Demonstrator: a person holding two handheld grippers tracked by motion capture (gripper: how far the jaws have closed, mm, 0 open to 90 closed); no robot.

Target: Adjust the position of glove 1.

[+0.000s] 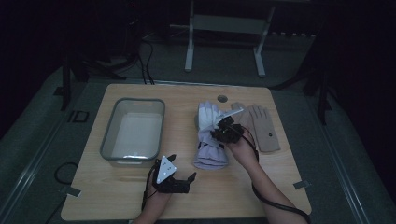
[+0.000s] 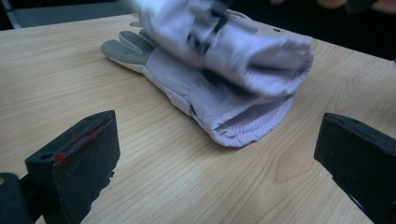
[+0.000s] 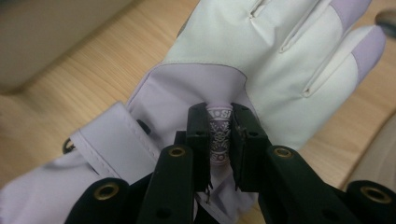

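The pale lilac and white padded fabric glove [image 1: 208, 135] lies on the right half of the light wooden table [image 1: 140, 196], fingers pointing away from the person and its ribbed knit cuff toward the near edge. In the left gripper view a second glove of the same lilac fabric [image 2: 233, 46] is lifted over the one lying flat [image 2: 205, 100], their open cuffs side by side; which of the two is pinched cannot be told from that view.

The right gripper [image 3: 220, 135] is clenched on a fold of the lilac fabric at the glove's back, with a small printed patch caught between the jaws; its lettering is too small to read. The left gripper [image 1: 180, 175] rests near the table's front edge with its jaws standing wide apart and nothing between them, aimed at the cuffs.

Just to the right of the lilac glove lies a flat beige knit glove [image 1: 264, 128] with a small dark dot on it. To the left sits a clear rectangular plastic tub [image 1: 108, 140].

The room is dim. Beyond the table are a grey floor, dark cables and the legs of a white metal frame [image 1: 224, 42].
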